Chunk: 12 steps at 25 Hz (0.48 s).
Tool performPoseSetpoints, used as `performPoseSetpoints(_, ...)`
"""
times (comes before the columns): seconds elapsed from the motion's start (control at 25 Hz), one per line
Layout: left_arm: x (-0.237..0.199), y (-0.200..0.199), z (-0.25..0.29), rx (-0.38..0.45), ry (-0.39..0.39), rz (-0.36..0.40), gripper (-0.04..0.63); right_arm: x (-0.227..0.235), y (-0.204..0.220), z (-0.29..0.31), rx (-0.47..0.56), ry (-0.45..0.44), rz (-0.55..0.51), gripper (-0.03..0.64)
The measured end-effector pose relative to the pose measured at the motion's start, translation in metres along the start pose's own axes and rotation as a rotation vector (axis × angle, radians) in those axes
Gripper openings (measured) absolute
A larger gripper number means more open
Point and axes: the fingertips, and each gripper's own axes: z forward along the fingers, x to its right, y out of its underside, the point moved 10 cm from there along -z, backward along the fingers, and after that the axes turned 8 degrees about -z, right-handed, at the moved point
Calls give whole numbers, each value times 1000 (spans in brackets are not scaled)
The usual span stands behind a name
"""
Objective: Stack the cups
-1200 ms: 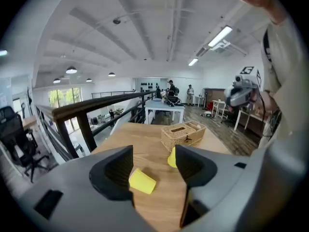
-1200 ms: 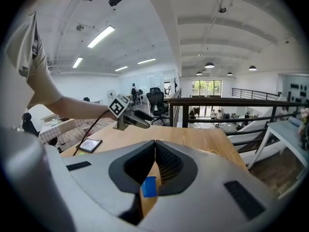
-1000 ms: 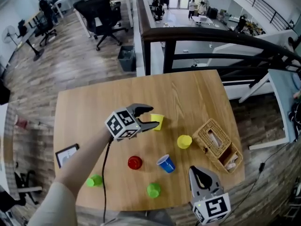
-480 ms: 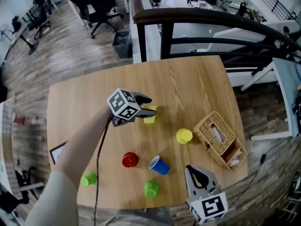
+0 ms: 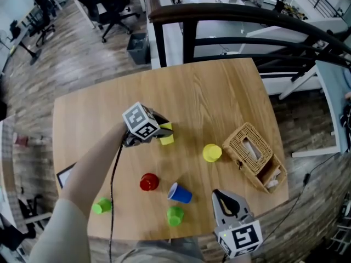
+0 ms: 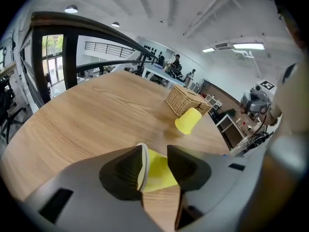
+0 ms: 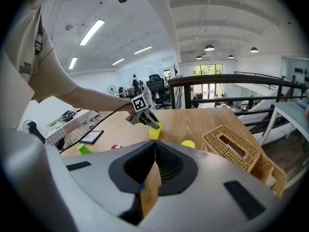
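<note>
A yellow cup [image 5: 167, 139] lies on its side between the jaws of my left gripper [image 5: 164, 133], near the table's middle. In the left gripper view the jaws are closing and both pads touch the yellow cup [image 6: 157, 170], one at the white rim, one on its side. A second yellow cup [image 5: 212, 153] stands upside down to the right. Nearer me are a red cup [image 5: 148, 182], a blue cup [image 5: 179, 193] on its side and two green cups [image 5: 101, 206] [image 5: 175, 215]. My right gripper [image 5: 226, 199] hangs shut and empty over the front edge.
A wicker basket [image 5: 255, 155] sits at the table's right edge [image 5: 271, 119]. A dark framed card [image 5: 64, 175] lies at the left edge. A dark railing [image 5: 230, 15] runs behind the table, with office chairs beyond it.
My left gripper has lowered around the yellow cup and its jaws have narrowed from wide open until they touch it. The right gripper has barely moved.
</note>
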Motion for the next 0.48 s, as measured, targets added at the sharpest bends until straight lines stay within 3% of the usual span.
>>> performPoseSetpoints(0.24,7,9,-13,65,-12,-51,125,-6,-1,-6,11,4,-13,26)
performPoseSetpoints(0.48,37,11,-46,194,-32,-73,96,-16,-10,-23,23,18,-30,26)
